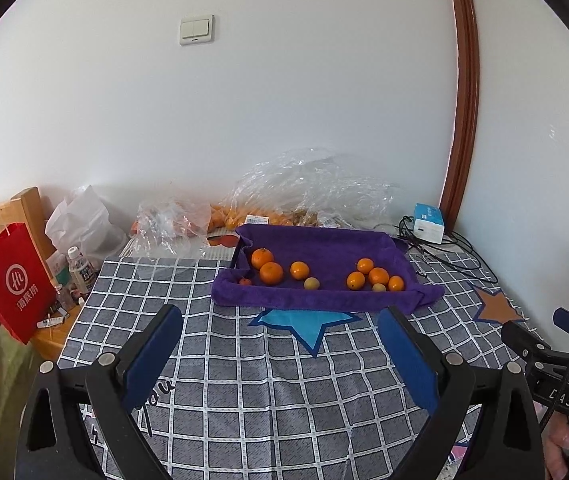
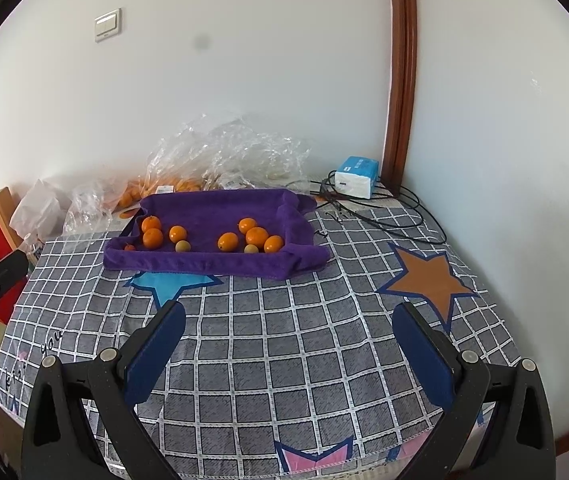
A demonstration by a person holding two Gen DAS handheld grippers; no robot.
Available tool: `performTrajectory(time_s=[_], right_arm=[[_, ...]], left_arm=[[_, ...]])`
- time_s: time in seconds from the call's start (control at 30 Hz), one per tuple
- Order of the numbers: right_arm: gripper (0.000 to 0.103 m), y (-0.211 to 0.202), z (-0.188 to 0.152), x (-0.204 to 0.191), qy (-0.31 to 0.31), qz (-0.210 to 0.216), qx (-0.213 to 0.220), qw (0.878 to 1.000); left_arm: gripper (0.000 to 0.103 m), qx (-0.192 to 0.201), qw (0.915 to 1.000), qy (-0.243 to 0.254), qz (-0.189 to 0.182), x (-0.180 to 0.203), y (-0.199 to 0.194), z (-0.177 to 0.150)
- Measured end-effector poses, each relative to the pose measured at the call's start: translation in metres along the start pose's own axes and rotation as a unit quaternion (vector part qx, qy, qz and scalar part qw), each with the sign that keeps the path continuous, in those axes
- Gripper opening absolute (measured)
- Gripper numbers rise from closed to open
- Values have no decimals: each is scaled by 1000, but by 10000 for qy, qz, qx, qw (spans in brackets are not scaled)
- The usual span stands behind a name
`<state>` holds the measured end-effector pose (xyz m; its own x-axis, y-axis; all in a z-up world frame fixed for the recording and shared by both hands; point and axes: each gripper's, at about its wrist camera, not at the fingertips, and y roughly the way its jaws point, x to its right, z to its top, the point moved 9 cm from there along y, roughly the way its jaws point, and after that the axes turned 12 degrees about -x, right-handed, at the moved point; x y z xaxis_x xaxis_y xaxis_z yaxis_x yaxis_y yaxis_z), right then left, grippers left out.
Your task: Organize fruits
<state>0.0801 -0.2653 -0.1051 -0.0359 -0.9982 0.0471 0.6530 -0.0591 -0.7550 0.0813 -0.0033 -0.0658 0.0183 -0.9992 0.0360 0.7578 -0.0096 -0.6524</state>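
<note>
A lived-in home room is showing itself here: a checked tablecloth (image 2: 284, 340) with stars is covering a table pushed into a wall corner, a light switch (image 1: 196, 29) is sitting on the wall, and shopping bags (image 1: 12, 280) are crowding the table's far left edge.

Checked tbl cloth (image 2: 284, 320) w/ purple towel tray (image 2: 212, 268), plastic bags (image 2: 224, 148), tissue pack (image 2: 356, 176), cables (image 2: 384, 216)

Fuzzy purple cloth towel (image 1: 324, 248), crinkly glossy plastic bags (image 1: 312, 184), matt checked tablecloth (image 1: 244, 380)
</note>
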Motion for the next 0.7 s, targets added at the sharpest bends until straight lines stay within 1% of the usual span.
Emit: performTrajectory(time_s=[0.7], right_arm=[[102, -3, -1, -2, -49, -4, 27, 10000]], left_arm=[[100, 21, 10000, -52, -2, -4, -4, 0]])
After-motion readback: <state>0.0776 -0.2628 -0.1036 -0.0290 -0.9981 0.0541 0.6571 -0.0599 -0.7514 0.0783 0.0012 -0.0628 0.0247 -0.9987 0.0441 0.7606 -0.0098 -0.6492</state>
